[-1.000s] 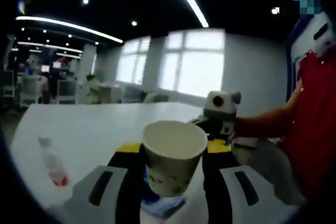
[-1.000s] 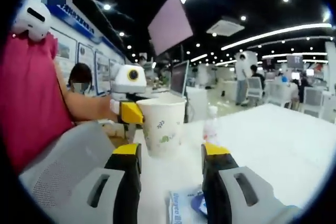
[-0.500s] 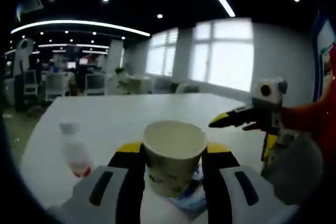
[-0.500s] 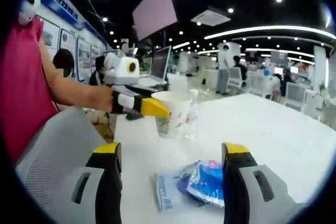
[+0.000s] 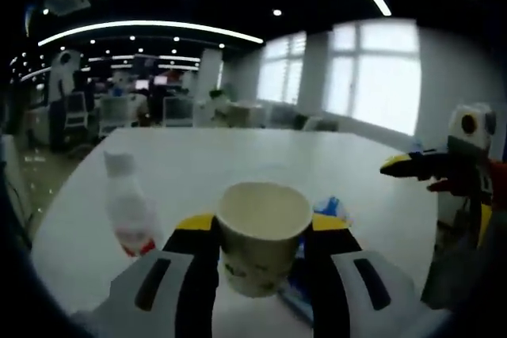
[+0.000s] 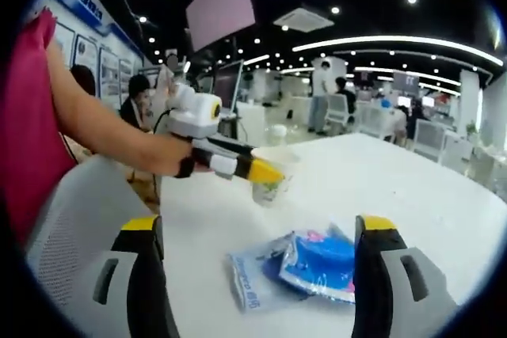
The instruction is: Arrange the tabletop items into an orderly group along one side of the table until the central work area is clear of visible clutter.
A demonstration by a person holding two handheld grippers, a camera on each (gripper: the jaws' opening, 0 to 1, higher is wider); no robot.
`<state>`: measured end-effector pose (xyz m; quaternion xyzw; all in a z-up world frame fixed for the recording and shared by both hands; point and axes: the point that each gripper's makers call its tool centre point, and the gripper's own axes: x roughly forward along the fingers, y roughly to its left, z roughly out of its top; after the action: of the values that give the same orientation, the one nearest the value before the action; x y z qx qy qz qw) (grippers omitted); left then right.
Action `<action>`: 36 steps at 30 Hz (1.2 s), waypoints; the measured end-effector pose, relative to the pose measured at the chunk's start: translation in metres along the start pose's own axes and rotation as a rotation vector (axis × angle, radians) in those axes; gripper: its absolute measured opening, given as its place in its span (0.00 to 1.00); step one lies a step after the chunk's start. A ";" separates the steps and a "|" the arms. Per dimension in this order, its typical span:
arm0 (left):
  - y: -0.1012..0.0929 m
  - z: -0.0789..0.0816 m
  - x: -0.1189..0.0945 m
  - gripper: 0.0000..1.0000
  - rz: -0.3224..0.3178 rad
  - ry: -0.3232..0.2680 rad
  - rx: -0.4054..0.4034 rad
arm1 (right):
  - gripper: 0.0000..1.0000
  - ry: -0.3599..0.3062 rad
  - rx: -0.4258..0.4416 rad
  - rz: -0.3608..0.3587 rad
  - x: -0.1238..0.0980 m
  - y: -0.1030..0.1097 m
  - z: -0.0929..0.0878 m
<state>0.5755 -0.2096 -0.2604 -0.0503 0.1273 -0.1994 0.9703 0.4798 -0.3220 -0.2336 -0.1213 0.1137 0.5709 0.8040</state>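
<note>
Centrally, left gripper (image 5: 257, 235) jaws hold an empty cup (image 5: 263, 235); right gripper (image 6: 257, 247) jaws wide over a blue packet (image 6: 297, 267) on the worktop (image 6: 444, 211)

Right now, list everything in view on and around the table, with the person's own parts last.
paper cup: one, cream with a green print, between the left gripper's jaws
plastic bottle: one, clear with a red label, upright on the table beside the cup
packet: one, blue and clear plastic, flat on the table ahead of the right gripper
table: one, white
chair: one, grey mesh, at the table's edge
left gripper: yellow-tipped, shut on the cup
right gripper: yellow-tipped, jaws wide apart
person's forearm: bare, holding the left gripper
</note>
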 end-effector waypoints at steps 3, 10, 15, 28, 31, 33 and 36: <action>0.004 -0.004 0.007 0.40 0.020 0.005 -0.009 | 0.97 0.009 -0.002 0.004 0.001 0.005 -0.002; 0.014 -0.021 0.026 0.39 0.077 0.041 -0.001 | 0.95 -0.037 0.060 0.006 -0.002 0.009 0.008; 0.027 -0.038 0.041 0.40 0.166 0.081 -0.054 | 0.93 -0.015 0.067 0.011 0.002 0.010 -0.001; 0.037 -0.054 0.056 0.39 0.244 0.089 0.014 | 0.91 -0.024 0.083 0.013 -0.002 0.007 -0.004; 0.038 -0.055 0.056 0.38 0.246 0.088 0.042 | 0.90 -0.024 0.087 0.015 -0.002 0.006 -0.005; 0.042 -0.058 0.055 0.39 0.256 0.091 0.046 | 0.89 -0.018 0.088 0.020 -0.002 0.008 -0.007; 0.047 -0.060 0.053 0.39 0.273 0.086 0.043 | 0.89 -0.017 0.084 0.026 -0.001 0.009 -0.007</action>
<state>0.6241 -0.1904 -0.3375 -0.0033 0.1700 -0.0702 0.9829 0.4707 -0.3222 -0.2401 -0.0810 0.1326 0.5769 0.8019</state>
